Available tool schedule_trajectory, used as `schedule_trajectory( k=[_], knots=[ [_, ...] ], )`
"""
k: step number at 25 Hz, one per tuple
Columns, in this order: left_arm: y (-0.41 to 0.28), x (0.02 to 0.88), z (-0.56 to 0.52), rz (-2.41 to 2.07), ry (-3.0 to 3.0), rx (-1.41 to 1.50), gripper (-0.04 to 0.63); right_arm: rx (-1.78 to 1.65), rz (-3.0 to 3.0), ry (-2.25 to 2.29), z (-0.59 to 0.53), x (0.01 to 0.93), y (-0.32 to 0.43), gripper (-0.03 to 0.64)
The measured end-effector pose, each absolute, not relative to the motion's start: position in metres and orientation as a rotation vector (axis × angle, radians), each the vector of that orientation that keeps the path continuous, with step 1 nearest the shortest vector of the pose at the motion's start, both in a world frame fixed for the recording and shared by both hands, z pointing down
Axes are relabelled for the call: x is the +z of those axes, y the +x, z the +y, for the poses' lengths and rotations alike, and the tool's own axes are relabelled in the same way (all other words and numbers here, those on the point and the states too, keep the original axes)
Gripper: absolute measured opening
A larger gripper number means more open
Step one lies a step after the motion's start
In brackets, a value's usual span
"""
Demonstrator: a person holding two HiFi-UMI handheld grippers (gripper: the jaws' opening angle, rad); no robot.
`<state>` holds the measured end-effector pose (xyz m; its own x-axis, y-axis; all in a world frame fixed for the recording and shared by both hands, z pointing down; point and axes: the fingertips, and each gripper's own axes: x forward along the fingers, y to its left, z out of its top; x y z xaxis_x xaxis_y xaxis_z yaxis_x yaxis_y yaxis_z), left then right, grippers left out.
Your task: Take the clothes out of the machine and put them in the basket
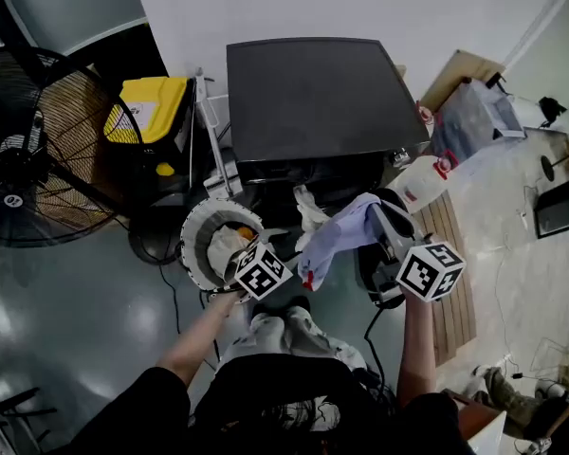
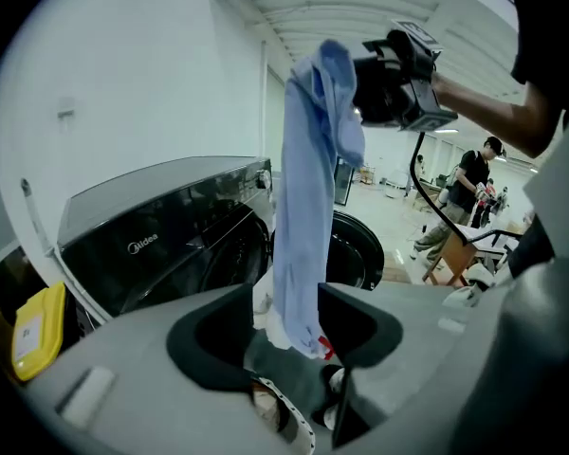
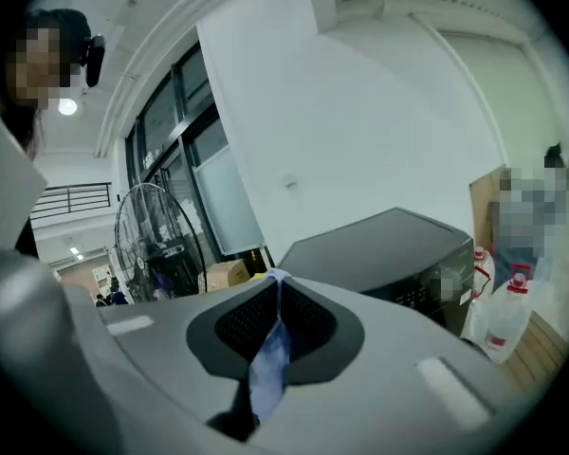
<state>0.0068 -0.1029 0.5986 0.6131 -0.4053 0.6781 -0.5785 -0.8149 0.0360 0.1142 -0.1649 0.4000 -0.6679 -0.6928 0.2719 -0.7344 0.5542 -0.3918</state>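
Pale-blue garment point(image 1: 339, 233), black washing machine point(image 1: 313, 93)

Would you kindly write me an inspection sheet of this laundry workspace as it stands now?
Surface: glossy grey floor; slatted wooden platform at the right.
Job's things: dark front-loading washing machine; white perforated laundry basket with clothes inside; light blue garment hanging in the air.
Clutter: yellow plastic container; white jug with red cap.
Grippers: right gripper shut on the light blue garment; left gripper open and empty, by the basket.
Cables: black cable on the floor beside the basket.
Surroundings: large black fan; white wall.
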Motion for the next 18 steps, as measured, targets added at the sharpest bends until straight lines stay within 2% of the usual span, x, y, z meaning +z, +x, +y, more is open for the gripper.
schedule_trajectory(
  k=[6, 12, 13, 14, 15, 16, 18],
  knots=[
    [0.031, 0.617, -0.091, -0.673, 2.592, 1.026, 0.267, 0.669, -2.873, 1.177, -0.15, 0.317, 0.107, 0.038],
    [0.058, 0.626, -0.095, -0.664, 2.556, 0.991, 0.273, 0.514, -2.99, 1.082, -0.133, 0.258, 0.098, 0.038],
    [0.061, 0.624, -0.098, -0.679, 2.555, 0.974, 0.244, 0.491, -2.996, 1.074, -0.132, 0.253, 0.098, 0.038],
    [0.064, 0.621, -0.101, -0.698, 2.555, 0.954, 0.174, 0.47, -2.998, 1.069, -0.13, 0.251, 0.099, 0.038],
    [0.066, 0.618, -0.104, -0.717, 2.553, 0.93, 0.064, 0.453, -2.997, 1.067, -0.13, 0.249, 0.1, 0.038],
    [0.067, 0.614, -0.107, -0.735, 2.549, 0.9, 0.018, 0.443, -2.996, 1.068, -0.13, 0.249, 0.102, 0.038],
    [0.067, 0.604, -0.111, -0.76, 2.535, 0.819, 0.017, 0.445, -2.995, 1.077, -0.133, 0.251, 0.108, 0.038]
  ],
)
